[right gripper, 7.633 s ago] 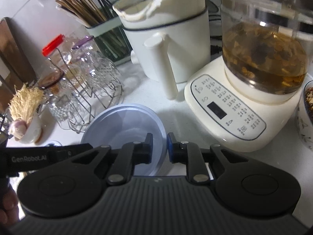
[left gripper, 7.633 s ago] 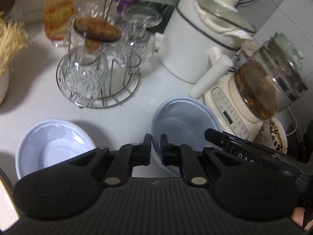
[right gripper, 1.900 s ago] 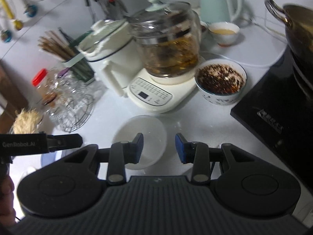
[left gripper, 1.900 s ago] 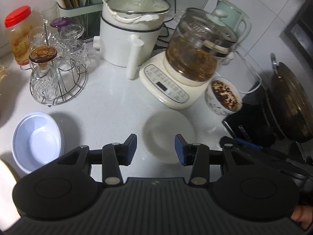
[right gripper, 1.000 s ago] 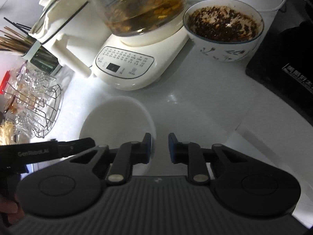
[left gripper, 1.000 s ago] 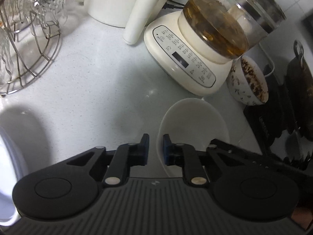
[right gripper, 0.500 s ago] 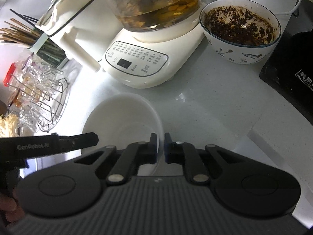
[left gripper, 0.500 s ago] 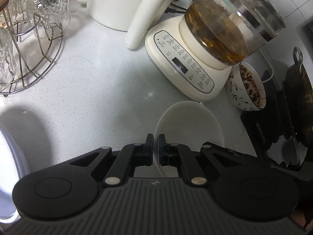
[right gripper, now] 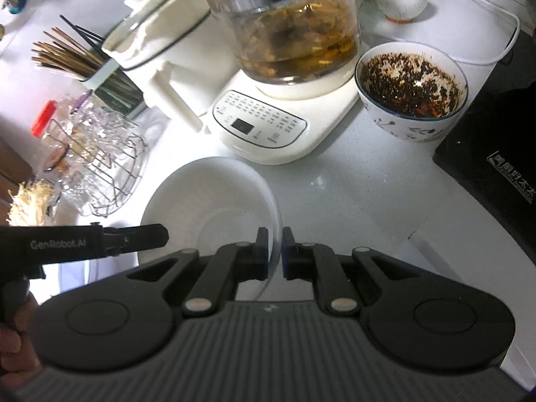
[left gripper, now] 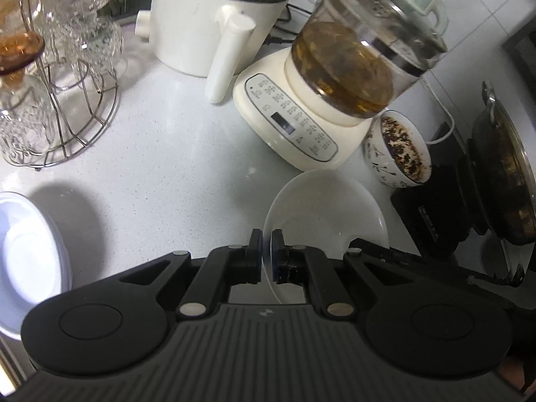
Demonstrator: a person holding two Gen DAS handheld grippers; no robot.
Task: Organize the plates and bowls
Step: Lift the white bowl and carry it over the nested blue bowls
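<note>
With its fingers drawn almost together, the left gripper (left gripper: pixel 267 256) pinches the near left rim of a shallow round white plate (left gripper: pixel 330 207), one finger inside the rim and one outside. The right gripper (right gripper: pixel 274 256) is clenched the same way on the opposite rim of that white plate (right gripper: pixel 207 197), so both grip one dish from either side; whether its base touches the speckled white surface (left gripper: pixel 174 154) cannot be told. Ahead of the left gripper, just past the plate, stands a cream electric kettle base carrying a glass pot of brown tea (left gripper: pixel 345 67), with a patterned white bowl of dark dregs (left gripper: pixel 400 154) to its right. Far to the left of that gripper sits a pale blue-white bowl (left gripper: pixel 23 258) on the surface. Ahead and left stands a wire rack of upturned glass cups (left gripper: pixel 50 100), and behind it a white lidded cooker (left gripper: pixel 207 16).
</note>
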